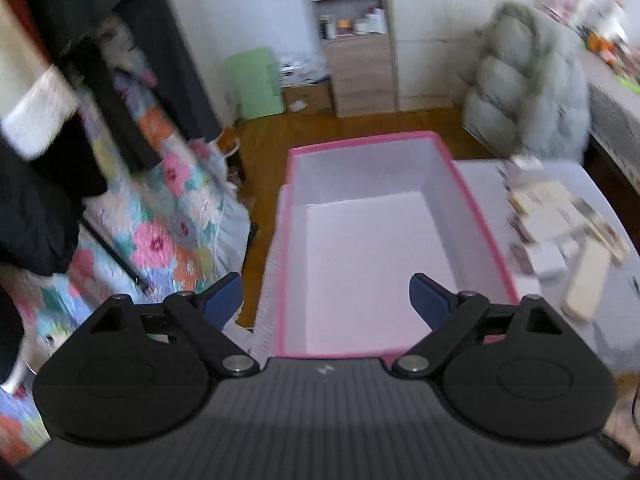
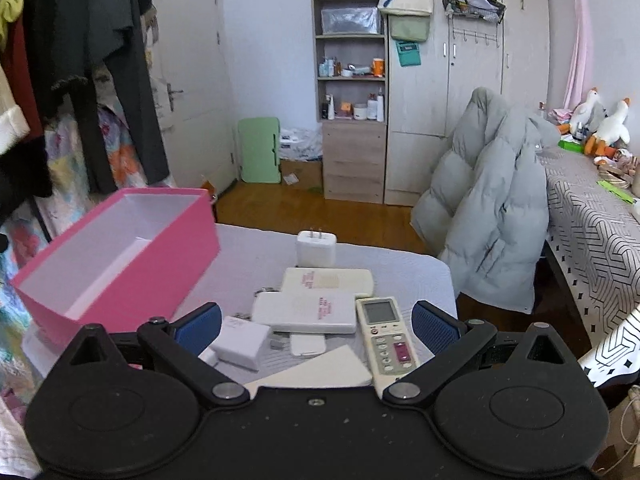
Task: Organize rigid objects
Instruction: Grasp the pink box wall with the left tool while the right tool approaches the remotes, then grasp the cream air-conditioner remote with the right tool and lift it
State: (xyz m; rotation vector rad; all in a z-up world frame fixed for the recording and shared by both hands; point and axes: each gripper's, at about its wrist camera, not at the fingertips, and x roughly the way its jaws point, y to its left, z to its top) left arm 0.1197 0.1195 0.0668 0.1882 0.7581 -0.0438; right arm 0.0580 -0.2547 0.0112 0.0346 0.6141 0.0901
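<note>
- A cluttered bedroom held a grey quilted tabletop (image 2: 240, 256), with an empty pink cardboard box (image 2: 120, 252) on its left part.
- The white, grey-buttoned remote control (image 2: 386, 336) lay just ahead of the right tool (image 2: 316, 326), long axis pointing away, among white chargers.
- The right tool was nearer; the left tool (image 1: 326, 298) hovered over the box.
- Both tools gaped wide, holding nothing.

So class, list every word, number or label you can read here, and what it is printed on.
None can be read.
Pink print on the two white power banks: too small.
Remote control screen and button labels: blurred.
Teal card on the wardrobe: illegible.
</note>
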